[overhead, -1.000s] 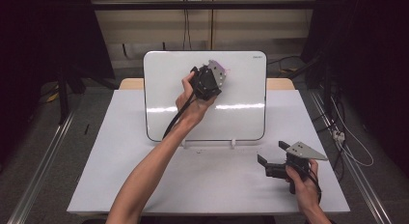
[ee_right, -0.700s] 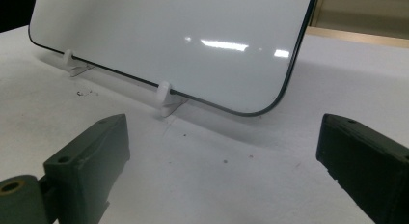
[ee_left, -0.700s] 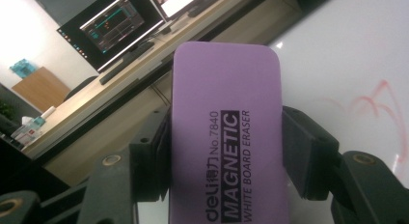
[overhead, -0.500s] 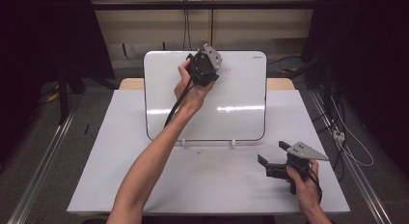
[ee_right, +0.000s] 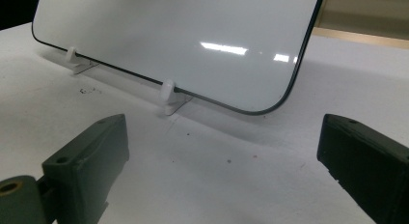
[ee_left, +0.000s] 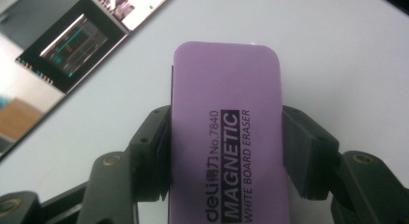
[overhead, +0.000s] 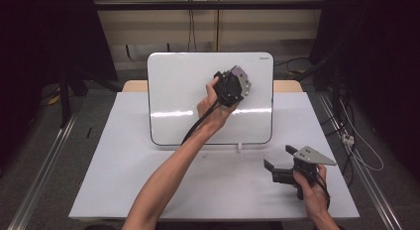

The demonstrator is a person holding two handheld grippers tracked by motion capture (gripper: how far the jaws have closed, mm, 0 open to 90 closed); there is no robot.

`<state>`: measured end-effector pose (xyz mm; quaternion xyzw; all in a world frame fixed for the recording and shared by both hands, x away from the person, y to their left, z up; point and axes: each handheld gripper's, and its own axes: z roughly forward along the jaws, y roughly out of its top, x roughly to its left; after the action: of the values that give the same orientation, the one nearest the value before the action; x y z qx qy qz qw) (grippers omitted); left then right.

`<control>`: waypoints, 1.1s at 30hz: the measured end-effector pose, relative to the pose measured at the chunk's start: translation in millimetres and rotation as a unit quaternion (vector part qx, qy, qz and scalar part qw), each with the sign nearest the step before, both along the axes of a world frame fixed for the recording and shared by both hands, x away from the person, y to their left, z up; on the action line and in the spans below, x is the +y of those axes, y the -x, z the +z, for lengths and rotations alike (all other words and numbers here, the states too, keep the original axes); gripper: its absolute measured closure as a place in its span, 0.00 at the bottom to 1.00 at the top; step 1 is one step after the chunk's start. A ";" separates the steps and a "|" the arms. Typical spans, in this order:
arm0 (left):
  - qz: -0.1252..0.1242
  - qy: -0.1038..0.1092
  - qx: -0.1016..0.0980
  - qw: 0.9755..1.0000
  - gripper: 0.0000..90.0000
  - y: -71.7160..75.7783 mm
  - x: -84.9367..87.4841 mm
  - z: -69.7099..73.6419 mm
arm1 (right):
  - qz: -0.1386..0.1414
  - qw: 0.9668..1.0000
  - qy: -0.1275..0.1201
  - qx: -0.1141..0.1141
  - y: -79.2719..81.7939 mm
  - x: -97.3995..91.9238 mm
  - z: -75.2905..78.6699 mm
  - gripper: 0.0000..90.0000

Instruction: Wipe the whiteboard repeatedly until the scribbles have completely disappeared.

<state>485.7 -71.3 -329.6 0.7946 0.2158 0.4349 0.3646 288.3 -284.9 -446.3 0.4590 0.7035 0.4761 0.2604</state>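
Left gripper [overhead: 236, 84] is raised against the right half of the white, round-cornered whiteboard [overhead: 178, 86], which stands propped on 2 small white clip stands [ee_right: 169, 96] at the far middle of the white tabletop [overhead: 124, 180]. In the left gripper view its jaws are clamped on the long sides of a purple rectangular magnetic whiteboard eraser [ee_left: 226, 132]; the eraser's printed back faces the camera, its far end toward the board. Whether the pad is pressed flat to the board I cannot tell.

Right gripper [overhead: 277, 165] rests low at the near right of the tabletop, held in the right hand [overhead: 312, 188], well apart from the board. Its jaws stand wide with nothing between them; past them the right gripper view shows the board's lower right corner.

No marks visible on the board surface, only glare and reflections.

Risks, as judged:
- The board merely leans in the clips. A hard push from the eraser could tip it back or slide it out, since the right gripper is not bracing it.
- The grip is on smooth plastic sides. A sideways drag could twist the eraser between the jaws or pull it free.
- A tilted eraser would wipe with 1 edge and leave streaks.
- The trailing black cable [overhead: 195, 126] could snag the board's lower edge.
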 end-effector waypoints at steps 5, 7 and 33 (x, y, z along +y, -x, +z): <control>0.046 0.016 -0.014 0.999 0.46 -18.7 33.2 20.8 | -0.004 1.000 -0.002 0.005 -1.6 -0.9 -1.4 0.05; 0.068 0.031 -0.012 0.997 0.46 -25.9 52.9 25.4 | -0.004 1.000 -0.002 0.004 -1.0 -1.5 -1.4 0.04; 0.009 0.170 0.051 0.984 0.46 4.6 104.1 22.3 | -0.004 1.000 -0.003 0.003 -1.9 0.8 1.1 0.04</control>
<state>481.1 32.8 -307.4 0.7403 0.3115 0.3542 0.4790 290.3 -284.1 -445.2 0.4642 0.7005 0.4761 0.2591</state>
